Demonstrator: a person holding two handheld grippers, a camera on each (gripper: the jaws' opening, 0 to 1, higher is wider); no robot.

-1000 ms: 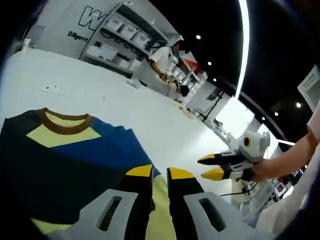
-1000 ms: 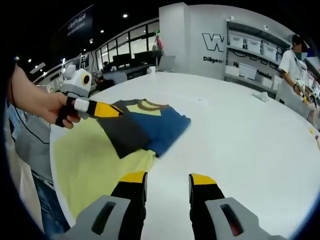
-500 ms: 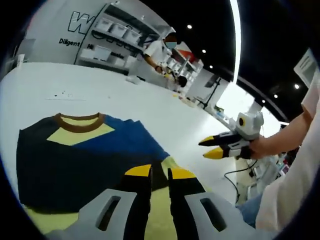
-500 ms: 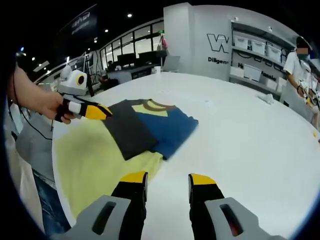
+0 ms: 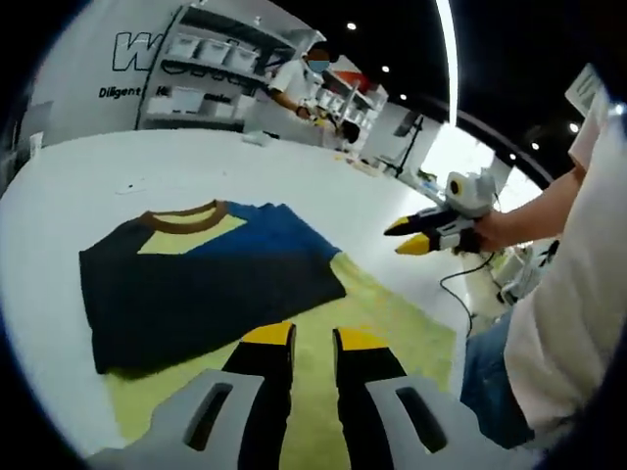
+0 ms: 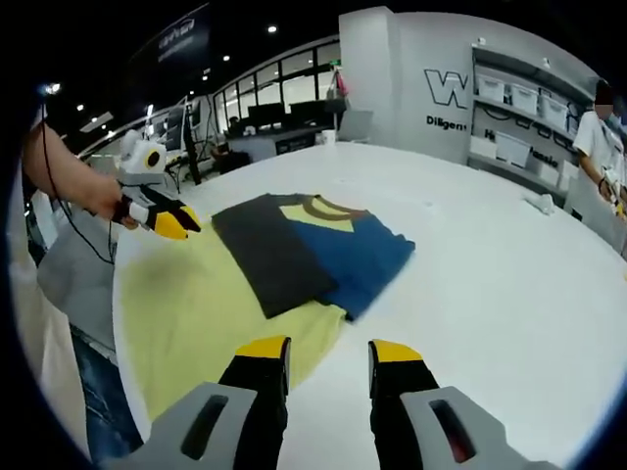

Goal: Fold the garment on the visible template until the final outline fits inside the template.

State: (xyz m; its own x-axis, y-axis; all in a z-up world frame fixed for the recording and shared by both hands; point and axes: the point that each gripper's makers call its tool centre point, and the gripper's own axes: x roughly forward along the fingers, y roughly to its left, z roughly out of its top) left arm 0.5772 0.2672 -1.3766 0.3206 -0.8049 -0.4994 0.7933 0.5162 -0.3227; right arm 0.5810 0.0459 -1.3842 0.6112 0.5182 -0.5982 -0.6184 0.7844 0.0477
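Step in hand: I judge the fold itself done or nearly so; both my tools are lifted off the cloth and I am checking the outline against the template
Garment: the folded garment (image 6: pixel 306 253) lies on the white table (image 6: pixel 509 294), brown collar showing at its far end, a dark panel lapped over the blue one
Template: the yellow template (image 6: pixel 191 313) lies flat under the garment; a wide bare stretch of it shows on my near side, and in the left gripper view (image 5: pixel 392 313) too
Fit: in the right gripper view the blue edge seems to run past the template's edge onto bare table, so I doubt the outline sits fully inside yet; the fisheye bend makes this hard to settle
Next move: I judge it calls for taking the garment at its near edge and drawing it toward me onto the bare yellow, or one more fold of the blue side inward, without rumpling the layers
Left gripper: the left gripper (image 5: pixel 312 338) hangs over the near yellow stretch, jaws almost pressed together with a thin slit between, nothing in them; in the right gripper view (image 6: pixel 174 223) my hand holds it above the template's far corner
Right gripper: the right gripper (image 6: pixel 328 350) has its jaws spread and empty, low over the template's edge and the table
Right hand pose: in the left gripper view my right hand (image 5: pixel 490 227) holds its tool raised, well apart from the garment, tips pointing back toward it
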